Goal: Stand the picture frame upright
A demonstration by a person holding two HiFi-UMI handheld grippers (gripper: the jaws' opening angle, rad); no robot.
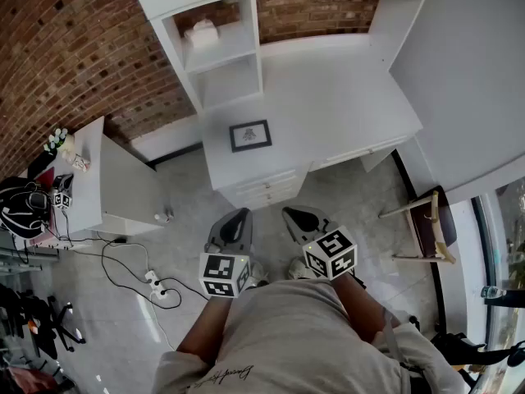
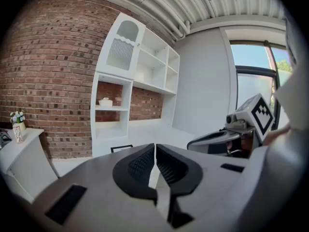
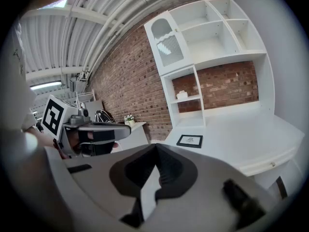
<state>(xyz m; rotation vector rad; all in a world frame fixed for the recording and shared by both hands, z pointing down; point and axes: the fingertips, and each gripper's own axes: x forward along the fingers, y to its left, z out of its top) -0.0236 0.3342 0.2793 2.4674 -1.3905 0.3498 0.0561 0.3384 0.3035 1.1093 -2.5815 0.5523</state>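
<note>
You are holding the left tongs [image 2: 154, 149] and the right tongs [image 3: 155, 149] low by your body. Both are pinched together at the tips and gripping nothing, well short of the counter [image 1: 328, 97].

Just ahead, the drawers [image 1: 262, 185] under the counter's front are sitting closed, so their contents are not showing.

Beyond them, the picture frame [image 1: 250, 135] is lying flat, face up, near the counter's front left corner, not yet stood upright.

That is where trouble is waiting:
- If you are arriving with the tongs closed, you are likely pushing the frame, not gripping it.
- A flat, thin frame is giving the jaws little edge to bite, so it is likely sliding toward the nearby counter edge and the floor.
- I cannot tell how the back prop is sitting. If it is folded, the frame is probably toppling once released.

Farthest off, the upper cubby [image 1: 215, 41] against the brick wall is holding a white lidded dish [image 1: 201, 31], and I cannot see inside it.
</note>
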